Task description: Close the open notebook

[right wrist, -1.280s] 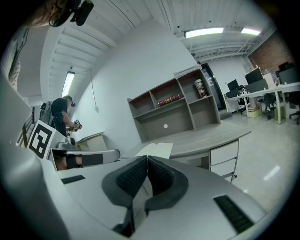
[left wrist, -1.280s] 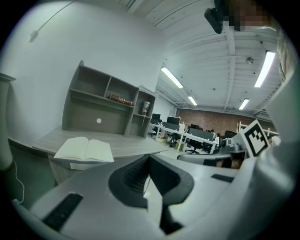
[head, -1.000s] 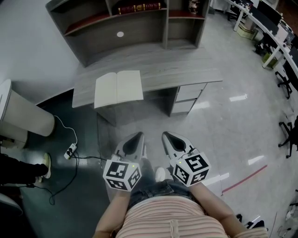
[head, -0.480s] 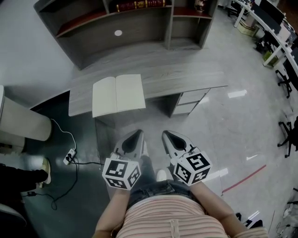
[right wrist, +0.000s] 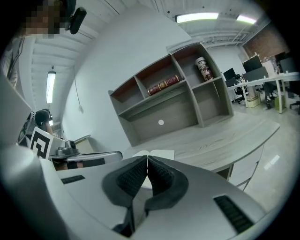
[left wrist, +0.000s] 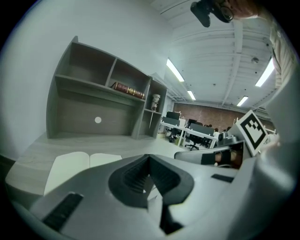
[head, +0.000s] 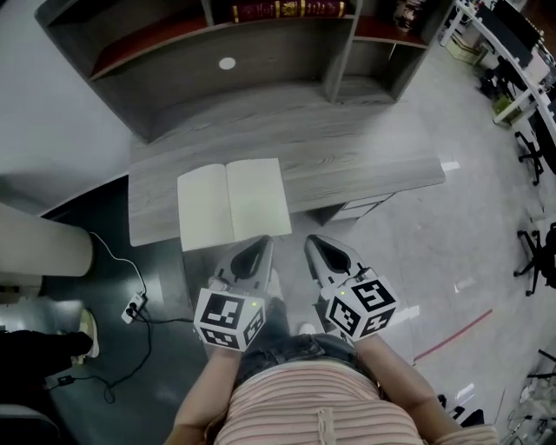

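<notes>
An open notebook (head: 233, 203) with blank cream pages lies flat near the front edge of the grey wooden desk (head: 347, 148). It also shows in the left gripper view as the notebook (left wrist: 75, 165) and in the right gripper view as the notebook (right wrist: 157, 154). My left gripper (head: 263, 243) hovers just short of the notebook's near edge, jaws together, nothing between them. My right gripper (head: 311, 241) sits beside it to the right, shut and empty, over the desk's front edge.
A shelf unit (head: 217, 52) with red books (head: 287, 10) stands at the desk's back. Drawers (head: 360, 209) sit under the desk's right side. A power strip and cable (head: 132, 308) lie on the dark floor at left, next to a white cylinder (head: 39, 252).
The desk and notebook have drawn closer and lower in the head view; both grippers now reach the desk's front edge, still shut side by side.
</notes>
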Motion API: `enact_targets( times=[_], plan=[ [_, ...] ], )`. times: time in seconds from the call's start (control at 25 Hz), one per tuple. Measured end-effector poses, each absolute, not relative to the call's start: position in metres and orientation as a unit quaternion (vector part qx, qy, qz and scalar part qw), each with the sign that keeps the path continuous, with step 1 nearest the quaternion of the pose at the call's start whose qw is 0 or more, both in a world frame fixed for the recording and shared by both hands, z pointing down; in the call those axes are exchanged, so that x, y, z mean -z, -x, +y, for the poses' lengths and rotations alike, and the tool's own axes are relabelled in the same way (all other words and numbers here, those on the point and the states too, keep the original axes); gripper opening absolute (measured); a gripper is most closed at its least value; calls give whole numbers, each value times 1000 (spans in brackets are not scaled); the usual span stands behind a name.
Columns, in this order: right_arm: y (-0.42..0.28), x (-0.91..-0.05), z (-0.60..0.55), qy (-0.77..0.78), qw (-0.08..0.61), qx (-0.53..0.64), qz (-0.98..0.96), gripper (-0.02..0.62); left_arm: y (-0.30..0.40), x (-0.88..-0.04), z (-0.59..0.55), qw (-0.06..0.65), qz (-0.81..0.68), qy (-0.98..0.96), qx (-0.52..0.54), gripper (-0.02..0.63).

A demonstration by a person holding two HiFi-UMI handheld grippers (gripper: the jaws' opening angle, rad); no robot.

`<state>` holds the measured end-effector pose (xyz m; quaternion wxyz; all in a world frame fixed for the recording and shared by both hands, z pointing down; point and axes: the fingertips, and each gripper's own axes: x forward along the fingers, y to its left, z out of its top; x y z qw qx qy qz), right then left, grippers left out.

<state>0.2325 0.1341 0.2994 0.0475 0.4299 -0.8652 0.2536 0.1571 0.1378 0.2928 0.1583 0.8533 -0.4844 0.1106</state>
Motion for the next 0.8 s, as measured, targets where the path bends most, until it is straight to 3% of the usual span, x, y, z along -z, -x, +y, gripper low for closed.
enact_targets(
  times=[0.36, 0.8],
  plan=[
    [-139, -314, -63, -468, 61, -269, -840, 9, -51, -308, -66, 175, -455, -866, -115, 12],
    [-142, -344, -79, -472, 90, -315, -818, 9, -29, -340, -85, 214, -459, -849, -152, 12]
  ],
)
